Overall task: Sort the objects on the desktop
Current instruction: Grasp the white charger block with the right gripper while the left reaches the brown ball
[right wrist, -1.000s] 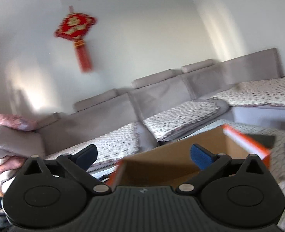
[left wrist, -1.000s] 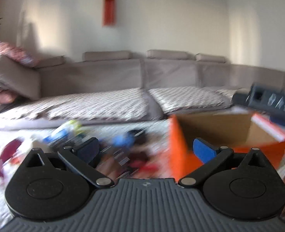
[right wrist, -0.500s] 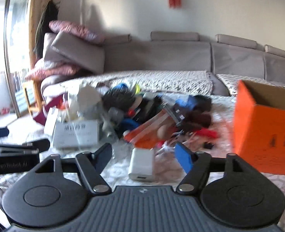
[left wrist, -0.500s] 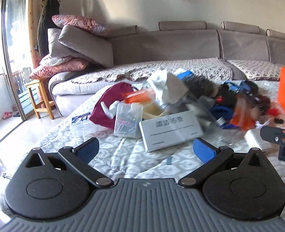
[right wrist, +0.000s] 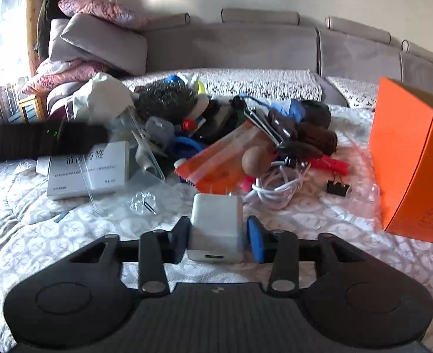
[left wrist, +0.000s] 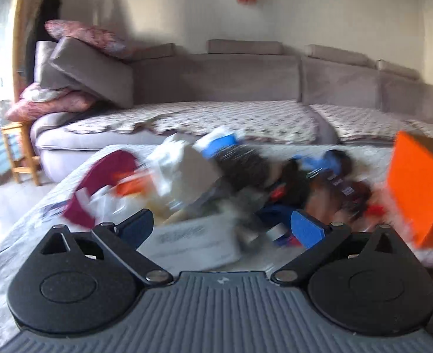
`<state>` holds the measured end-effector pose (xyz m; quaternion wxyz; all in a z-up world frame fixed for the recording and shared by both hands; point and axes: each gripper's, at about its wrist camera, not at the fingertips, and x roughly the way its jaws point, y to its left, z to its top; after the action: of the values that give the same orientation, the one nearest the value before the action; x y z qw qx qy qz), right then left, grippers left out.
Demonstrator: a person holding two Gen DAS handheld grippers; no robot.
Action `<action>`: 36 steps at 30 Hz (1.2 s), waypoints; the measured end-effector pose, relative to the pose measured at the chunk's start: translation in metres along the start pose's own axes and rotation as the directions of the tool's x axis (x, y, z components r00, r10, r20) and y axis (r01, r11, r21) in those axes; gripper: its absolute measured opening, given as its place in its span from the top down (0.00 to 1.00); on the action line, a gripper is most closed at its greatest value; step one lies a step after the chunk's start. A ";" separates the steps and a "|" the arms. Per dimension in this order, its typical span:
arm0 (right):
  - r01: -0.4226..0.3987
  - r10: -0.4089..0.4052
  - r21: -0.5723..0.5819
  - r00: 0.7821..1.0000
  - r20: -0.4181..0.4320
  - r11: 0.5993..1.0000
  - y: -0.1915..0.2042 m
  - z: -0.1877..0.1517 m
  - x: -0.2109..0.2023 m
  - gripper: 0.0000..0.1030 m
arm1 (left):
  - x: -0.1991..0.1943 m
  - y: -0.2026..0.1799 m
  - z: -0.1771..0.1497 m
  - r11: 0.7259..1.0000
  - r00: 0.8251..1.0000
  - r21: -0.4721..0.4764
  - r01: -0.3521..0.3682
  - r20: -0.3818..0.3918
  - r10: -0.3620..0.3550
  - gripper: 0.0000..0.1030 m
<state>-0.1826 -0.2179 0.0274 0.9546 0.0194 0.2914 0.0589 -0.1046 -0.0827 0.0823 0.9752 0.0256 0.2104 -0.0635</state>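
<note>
Your right gripper (right wrist: pixel 218 235) has its fingers beside the white square plastic charger (right wrist: pixel 216 226), contact unclear. Your left gripper (left wrist: pixel 220 226) is spread wide above the blurred clutter.

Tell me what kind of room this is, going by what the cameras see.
Most likely a home living room. A long grey sectional sofa runs along the wall with loose cushions stacked at one end, and household clutter is heaped on a patterned cloth in front of it, beside an orange box.
</note>
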 end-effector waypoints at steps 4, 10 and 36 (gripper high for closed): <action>0.027 -0.027 -0.038 0.999 -0.018 0.999 -0.004 -0.002 -0.006 0.66 | 0.003 -0.022 0.007 0.994 0.998 0.094 0.059 0.016 -0.061 0.02; 0.095 -0.095 0.003 0.995 -0.014 0.996 -0.046 -0.018 -0.030 0.66 | 0.025 -0.051 -0.024 0.985 0.994 0.135 0.104 -0.028 -0.101 0.12; 0.086 -0.098 0.119 0.991 0.096 0.989 -0.093 -0.026 -0.092 0.66 | -0.021 -0.086 -0.018 0.983 0.996 0.168 0.076 -0.063 -0.066 0.75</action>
<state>-0.2635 -0.3220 0.0504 0.9672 0.0635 0.2459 -0.0031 -0.1423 -0.1646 0.0726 0.9602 0.1030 0.2328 -0.1152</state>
